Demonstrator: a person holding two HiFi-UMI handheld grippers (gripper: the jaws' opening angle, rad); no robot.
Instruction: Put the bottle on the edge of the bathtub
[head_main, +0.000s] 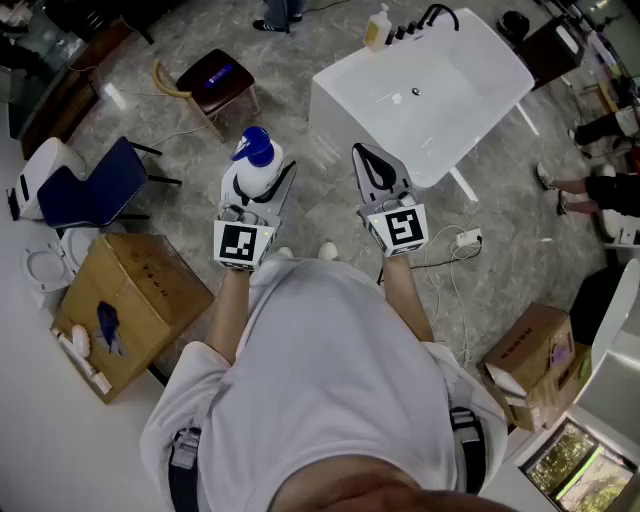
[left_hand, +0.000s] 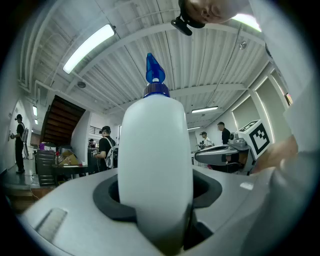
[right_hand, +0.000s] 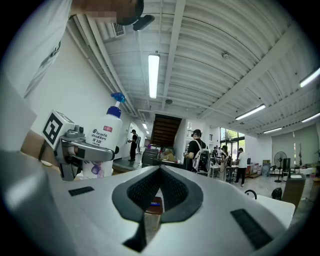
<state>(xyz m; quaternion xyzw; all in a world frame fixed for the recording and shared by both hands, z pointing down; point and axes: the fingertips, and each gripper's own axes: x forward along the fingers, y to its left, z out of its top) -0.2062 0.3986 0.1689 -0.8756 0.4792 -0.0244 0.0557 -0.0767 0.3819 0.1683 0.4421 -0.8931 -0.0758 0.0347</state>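
Observation:
A white bottle with a blue pump top stands upright between the jaws of my left gripper, which is shut on its body. In the left gripper view the bottle fills the middle, gripped low down. The right gripper view shows it off to the left. My right gripper is held beside the left one, shut with nothing in it. The white bathtub stands ahead and to the right, its near corner just beyond the right gripper. A yellow bottle and a black faucet sit on its far rim.
A cardboard box, a blue chair and a toilet are on my left. A brown stool stands ahead on the left. A power strip with cable lies on the floor, and another box sits at the right.

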